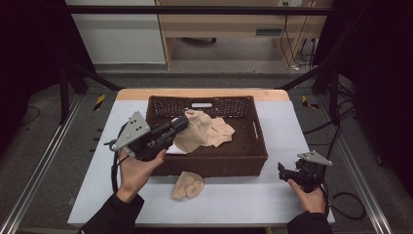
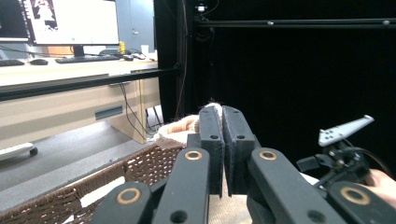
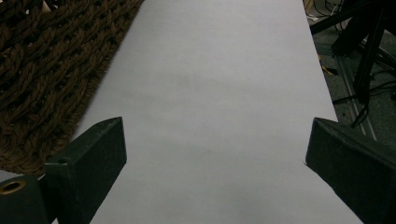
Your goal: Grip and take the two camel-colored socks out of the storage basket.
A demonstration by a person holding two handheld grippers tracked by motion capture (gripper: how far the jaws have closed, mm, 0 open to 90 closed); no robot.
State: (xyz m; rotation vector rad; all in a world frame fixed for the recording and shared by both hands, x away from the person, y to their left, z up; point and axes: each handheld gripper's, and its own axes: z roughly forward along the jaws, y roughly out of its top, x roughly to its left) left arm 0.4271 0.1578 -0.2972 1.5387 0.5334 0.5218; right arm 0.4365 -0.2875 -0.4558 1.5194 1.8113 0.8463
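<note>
Left hand (image 1: 136, 168) is raised over the basket's (image 1: 253, 156) front-left, its gripper (image 1: 181, 124) tilted up, jaws pinched together on a beige cloth (image 1: 195, 131) lifted above the basket. Right hand (image 1: 309, 197) rests low at the table's (image 1: 234, 200) right edge, gripper (image 1: 282, 169) jaws spread wide, empty. Cloths: two at the basket, one (image 1: 188, 185) on the table just in front of the basket.

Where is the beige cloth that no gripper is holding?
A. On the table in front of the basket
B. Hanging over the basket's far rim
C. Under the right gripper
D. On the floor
A: the loose cloth lies on the white table, just on the person's side of the basket.
</note>
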